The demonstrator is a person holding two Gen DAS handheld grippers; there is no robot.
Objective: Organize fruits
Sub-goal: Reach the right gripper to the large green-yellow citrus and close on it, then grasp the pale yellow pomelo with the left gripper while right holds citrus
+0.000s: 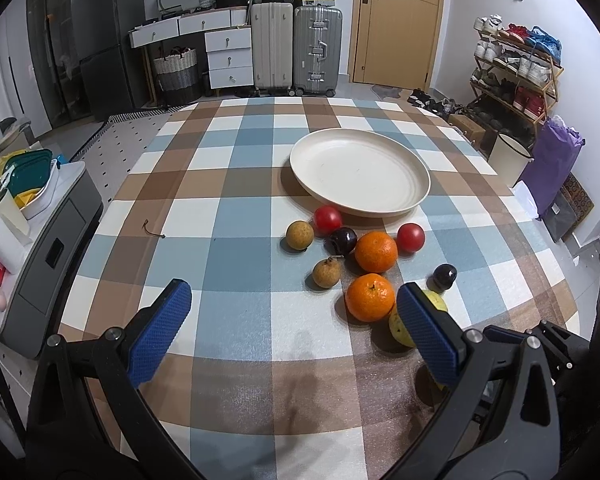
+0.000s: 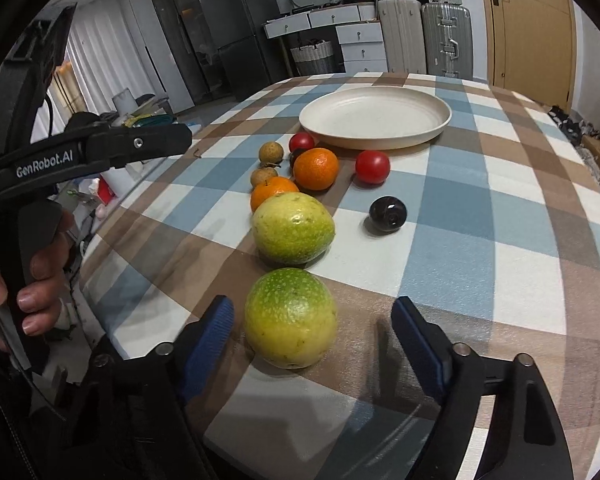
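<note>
A cream plate (image 1: 360, 172) (image 2: 374, 118) lies empty on the checked tablecloth. In front of it lie two oranges (image 1: 376, 251) (image 1: 369, 297), two red tomatoes (image 1: 327, 219) (image 1: 410, 238), two brown longans (image 1: 299, 235) (image 1: 326, 273), two dark plums (image 1: 341, 241) (image 1: 444, 276) and two green-yellow fruits (image 2: 293, 227) (image 2: 290, 317). My left gripper (image 1: 296, 318) is open and empty, left of the fruits. My right gripper (image 2: 312, 332) is open, its jaws either side of the nearest green-yellow fruit, not touching it.
The checked table (image 1: 236, 216) drops off at left and right. The left gripper's body and the hand holding it (image 2: 40, 280) fill the left of the right wrist view. Suitcases (image 1: 296, 52), drawers and a shoe rack (image 1: 516, 72) stand beyond.
</note>
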